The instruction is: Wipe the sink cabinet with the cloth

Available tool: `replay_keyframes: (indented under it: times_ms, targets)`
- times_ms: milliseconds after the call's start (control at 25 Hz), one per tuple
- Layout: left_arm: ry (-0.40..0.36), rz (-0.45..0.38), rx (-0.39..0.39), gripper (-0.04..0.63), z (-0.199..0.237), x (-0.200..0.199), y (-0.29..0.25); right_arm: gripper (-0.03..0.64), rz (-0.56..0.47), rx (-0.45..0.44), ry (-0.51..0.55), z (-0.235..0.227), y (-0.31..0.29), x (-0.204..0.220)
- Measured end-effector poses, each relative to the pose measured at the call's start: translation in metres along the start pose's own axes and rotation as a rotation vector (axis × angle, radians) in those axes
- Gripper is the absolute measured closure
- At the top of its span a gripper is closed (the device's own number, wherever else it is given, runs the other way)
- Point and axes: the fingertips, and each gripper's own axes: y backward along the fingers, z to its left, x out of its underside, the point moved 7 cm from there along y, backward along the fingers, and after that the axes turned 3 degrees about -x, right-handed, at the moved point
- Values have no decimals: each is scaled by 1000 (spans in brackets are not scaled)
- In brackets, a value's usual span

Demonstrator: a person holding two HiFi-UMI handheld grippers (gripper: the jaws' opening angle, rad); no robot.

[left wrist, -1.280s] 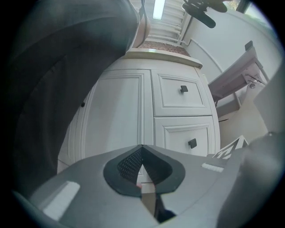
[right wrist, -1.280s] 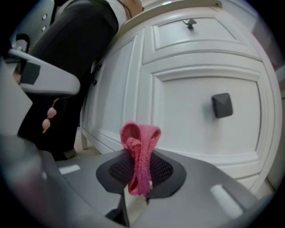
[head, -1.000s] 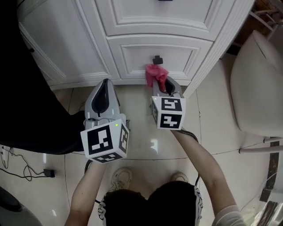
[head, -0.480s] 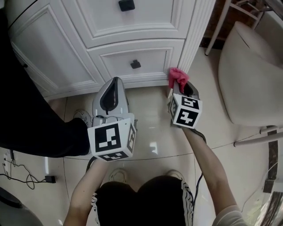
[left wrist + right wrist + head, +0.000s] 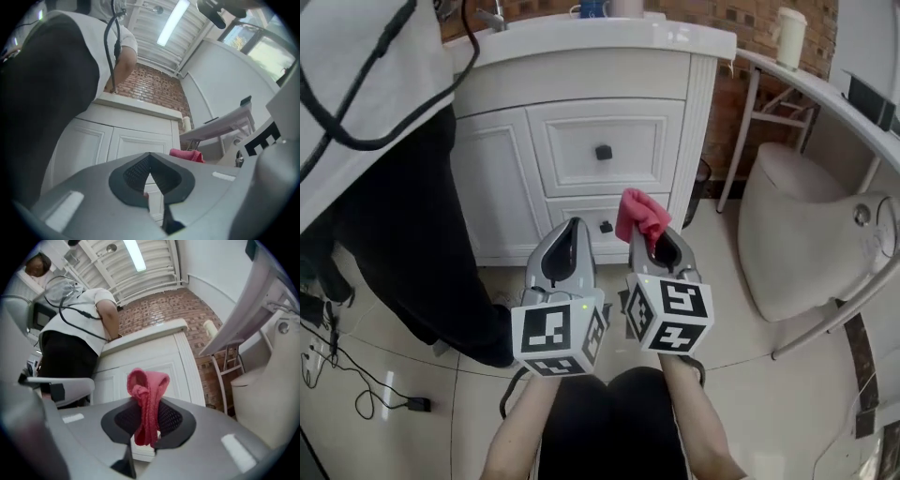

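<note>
My right tool is clenched on the pink cloth. The cloth's bunched top sticks up above the jaws, in front of the white sink cabinet, near its lower drawer and right corner. My left tool sits just beside, jaws pressed together on nothing.

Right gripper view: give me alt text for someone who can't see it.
The right tongs are shut on a bunched pink cloth, facing a white sink cabinet without touching it. A person in a white top leans over its counter at left.
</note>
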Motion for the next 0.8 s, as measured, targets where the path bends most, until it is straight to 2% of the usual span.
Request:
replay_keyframes:
  times_ms: [40,160,280,440,800]
  targets:
    - [-13,-8,14,580,-6,-6,12,554,-22,5,-1,9,18,-7]
    - [-140,-42,46,581,-19,-18,38,554,-82,20,77,30,54,-12]
    - [-126,-65,34,581,-23,-23,53,554,-75,33,90,29,64,-10]
    - [-130,-44,25,581,-22,-15,60,554,-76,57,116,27,75,-11]
    - [-121,-30,-1,581,-20,-10,58,555,-90,43,154,29,78,-14]
